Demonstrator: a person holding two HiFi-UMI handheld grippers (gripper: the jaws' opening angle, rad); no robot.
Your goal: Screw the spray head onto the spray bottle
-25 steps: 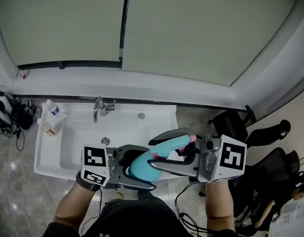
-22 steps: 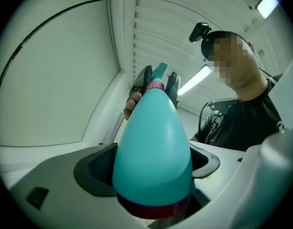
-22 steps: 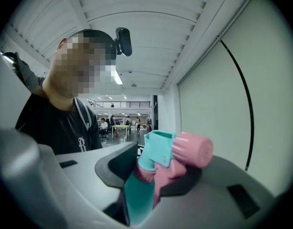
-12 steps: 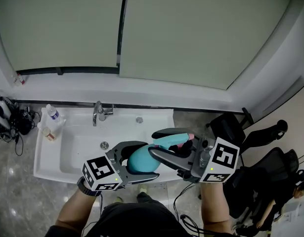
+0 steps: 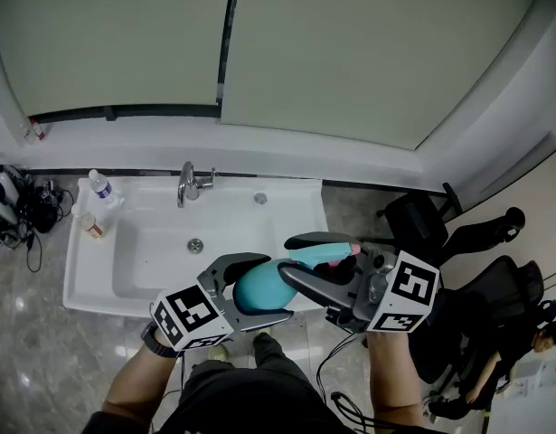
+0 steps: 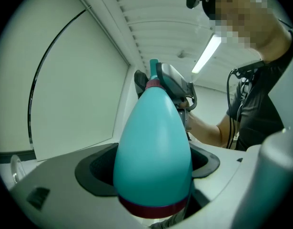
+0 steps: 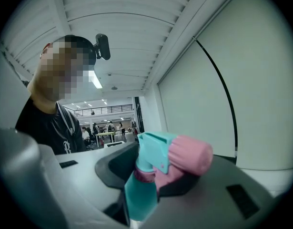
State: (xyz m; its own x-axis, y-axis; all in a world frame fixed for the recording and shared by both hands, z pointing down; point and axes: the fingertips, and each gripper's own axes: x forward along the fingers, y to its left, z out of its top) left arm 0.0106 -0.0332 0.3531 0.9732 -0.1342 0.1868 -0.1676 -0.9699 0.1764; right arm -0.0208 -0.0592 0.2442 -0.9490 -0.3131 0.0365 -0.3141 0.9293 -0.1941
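A teal egg-shaped spray bottle (image 5: 258, 287) with a dark red band round its base (image 6: 151, 207) lies level over the sink's front edge. My left gripper (image 5: 278, 286) is shut on its body, with a black pad on each side (image 6: 95, 171). The spray head (image 5: 321, 255), teal with a pink nozzle (image 7: 190, 155), sits at the bottle's neck (image 6: 153, 84). My right gripper (image 5: 287, 258) is shut on the head from the right. Whether the head's collar is threaded on I cannot tell. The left gripper view shows the right gripper (image 6: 175, 82) behind the bottle top.
A white sink (image 5: 92, 274) with a chrome faucet (image 5: 189, 184) lies below and to the left. Small bottles (image 5: 98, 188) stand at its back left corner, with cables (image 5: 15, 211) beside it. Black office chairs (image 5: 422, 224) and a seated person (image 5: 538, 340) are on the right.
Both grippers have rolled and sunk a little, and their marker cubes now sit tilted. The bottle and the spray head stay gripped together between them.
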